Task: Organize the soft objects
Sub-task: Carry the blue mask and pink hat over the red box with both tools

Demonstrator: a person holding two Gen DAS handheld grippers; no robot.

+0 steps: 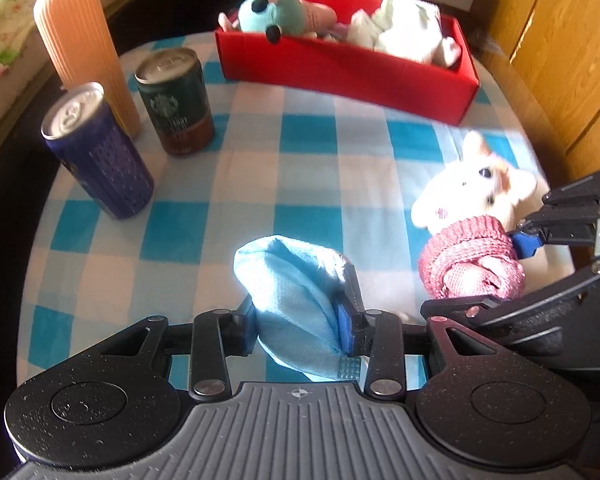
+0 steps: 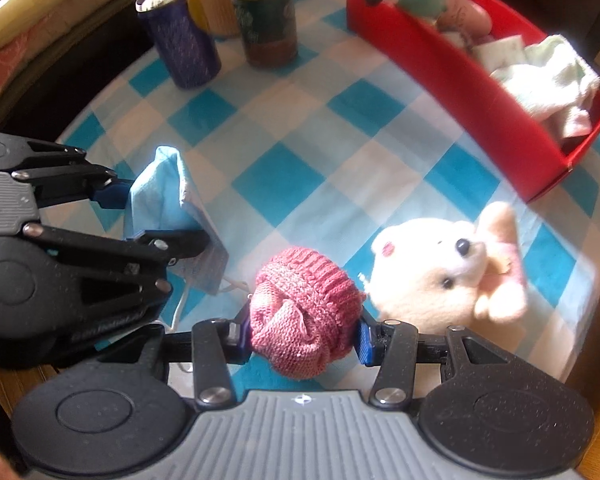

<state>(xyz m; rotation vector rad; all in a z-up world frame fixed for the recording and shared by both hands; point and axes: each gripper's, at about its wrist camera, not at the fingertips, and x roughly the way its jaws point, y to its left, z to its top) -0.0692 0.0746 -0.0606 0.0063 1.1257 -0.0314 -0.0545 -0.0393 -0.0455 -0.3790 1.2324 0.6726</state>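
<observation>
Pink knit toy nearest; two cans flank red box.

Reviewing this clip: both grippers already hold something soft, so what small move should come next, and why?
Probably carry both toward the red box. The left gripper pinches the blue cloth, the right gripper the pink knit, and the box already holds soft toys.

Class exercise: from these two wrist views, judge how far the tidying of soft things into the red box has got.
Done: a teal plush and a pale cloth already lie in the red box. In hand: the left gripper pinches a light blue cloth; the right gripper clamps the white plush bear by its pink knitted sweater. Left: both still need dropping into the box. The two cans are not soft and stay.
</observation>
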